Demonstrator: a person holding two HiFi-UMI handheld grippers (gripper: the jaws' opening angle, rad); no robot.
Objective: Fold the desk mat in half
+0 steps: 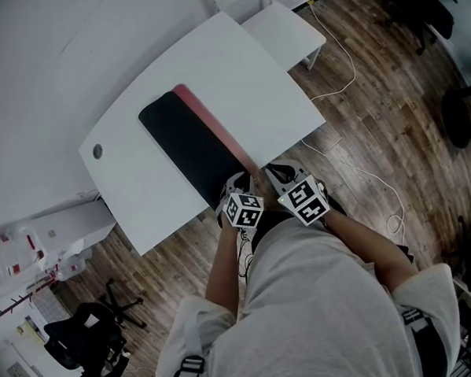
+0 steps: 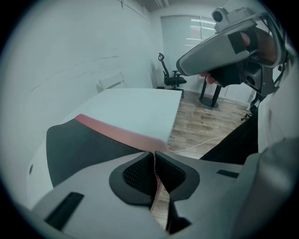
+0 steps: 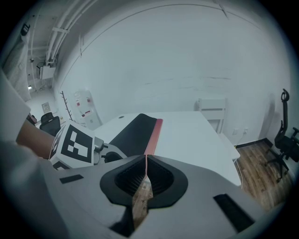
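The mat (image 1: 187, 142) is pinched at the bench's (image 1: 249, 74) near rim by left tool (image 2: 154, 156) and right tool (image 3: 146, 161); judged thin, limp, light.

left gripper (image 1: 237, 182): jaws pinch desk mat (image 1: 187, 142) | right gripper (image 1: 274, 172): likewise, just beside

No legible text, no labels, nothing readable anywhere
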